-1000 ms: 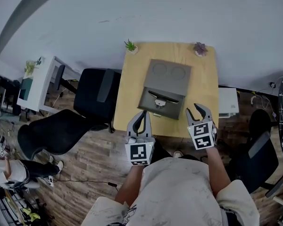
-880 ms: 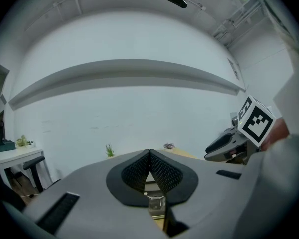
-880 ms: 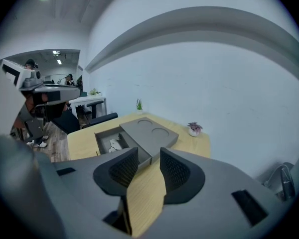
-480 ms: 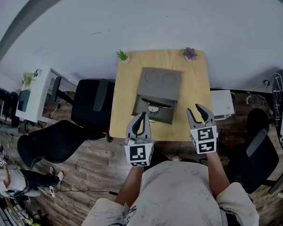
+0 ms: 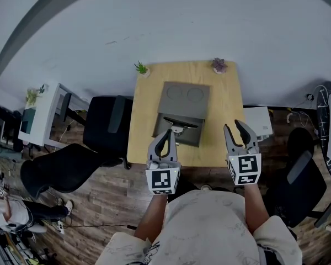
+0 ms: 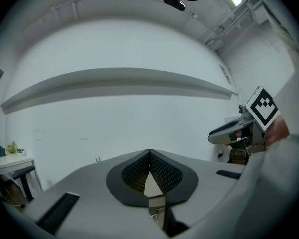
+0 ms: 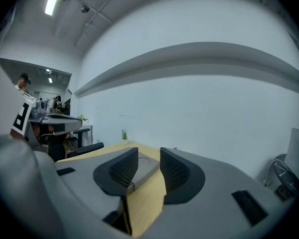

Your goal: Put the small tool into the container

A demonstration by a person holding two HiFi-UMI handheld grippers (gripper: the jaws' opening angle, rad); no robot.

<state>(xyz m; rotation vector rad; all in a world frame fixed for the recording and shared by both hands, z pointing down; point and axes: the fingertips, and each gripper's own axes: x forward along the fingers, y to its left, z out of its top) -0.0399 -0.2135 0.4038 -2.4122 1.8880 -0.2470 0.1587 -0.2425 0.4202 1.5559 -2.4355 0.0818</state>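
Head view shows the small whitish tool (image 5: 180,128) lying at the near, darker end of the gray container (image 5: 185,101) on the wooden table (image 5: 227,109); whether it's already inside, I can't tell. It looks light and rigid, best pinched across its middle. The left gripper (image 5: 166,132) has its tongs pressed together and empty. The right gripper (image 5: 232,127) has its tongs narrowly apart, also empty. A black office chair (image 5: 107,120) stands on the plank floor (image 5: 116,203).

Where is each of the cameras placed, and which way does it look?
Head view: on the person's head, down at the light wooden table, grey box container, left gripper, right gripper, forearms.
Left gripper view: on the shut left gripper, facing the white wall; right gripper shows.
Right gripper view: on the open right gripper, facing the table.
Shared: table, head and right gripper views.
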